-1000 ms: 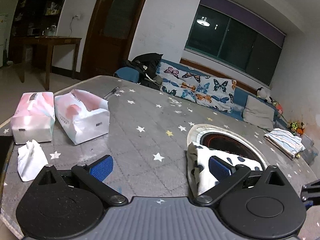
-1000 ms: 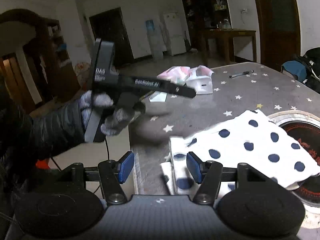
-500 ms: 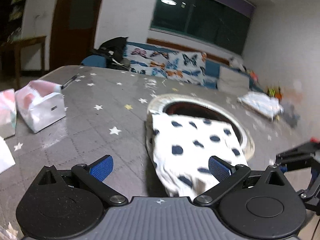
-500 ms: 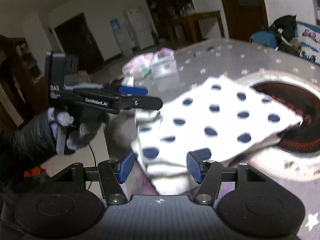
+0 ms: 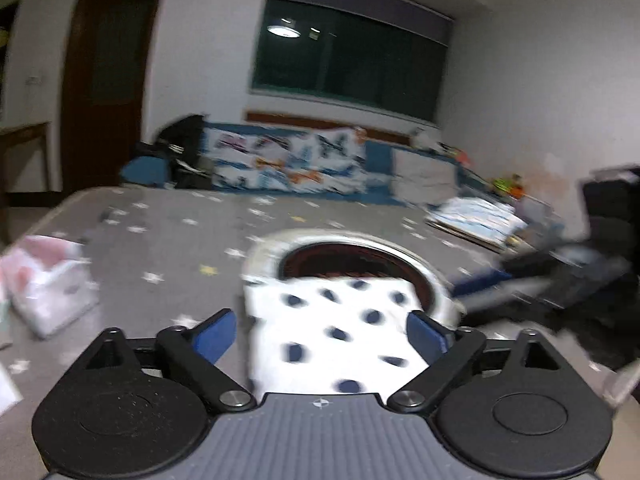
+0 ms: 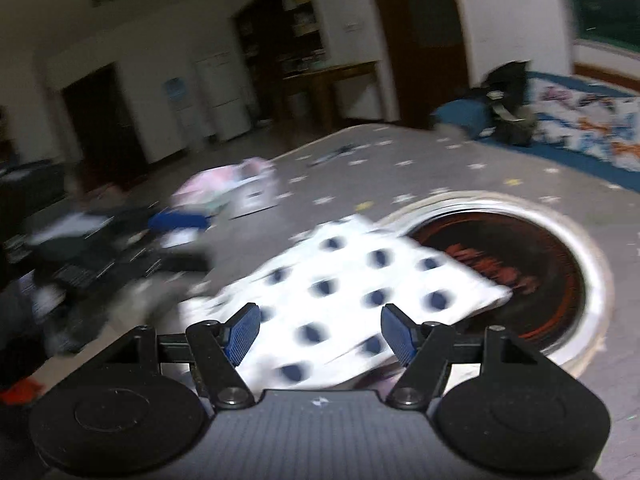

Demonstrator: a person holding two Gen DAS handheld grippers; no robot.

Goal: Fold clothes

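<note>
Already compact, the white cloth with dark dots (image 5: 340, 332) lies as a layered rectangle on the grey star-printed worktop (image 5: 192, 240), near its front edge, with its far end reaching over the rim of the round recessed burner (image 5: 372, 256) set in the worktop's middle. In the right wrist view the same cloth (image 6: 344, 284) shows stacked edges at its near-left corner, so it looks folded at least once; whether more folds are wanted, or it is finished and due to be moved, the frames cannot settle.

Both views are motion-blurred. The left gripper (image 5: 322, 334) hovers over the cloth's near end with its blue fingers spread wide and gripping nothing; the cloth lies straight ahead between them, its long axis running away from the camera toward the burner. The right gripper (image 6: 320, 332) also has its fingers apart and holds nothing; from it the cloth lies ahead and slants from near-left to far-right. Both sit about equally close to the near edge, the left squarer to the long axis.

Two tissue packs (image 5: 48, 292) rest toward the worktop's left edge, one torn open at the top with tissue showing. A striped folded textile (image 5: 476, 216) lies near the far right corner. The burner's dark well holds nothing besides the overhanging cloth corner.
</note>
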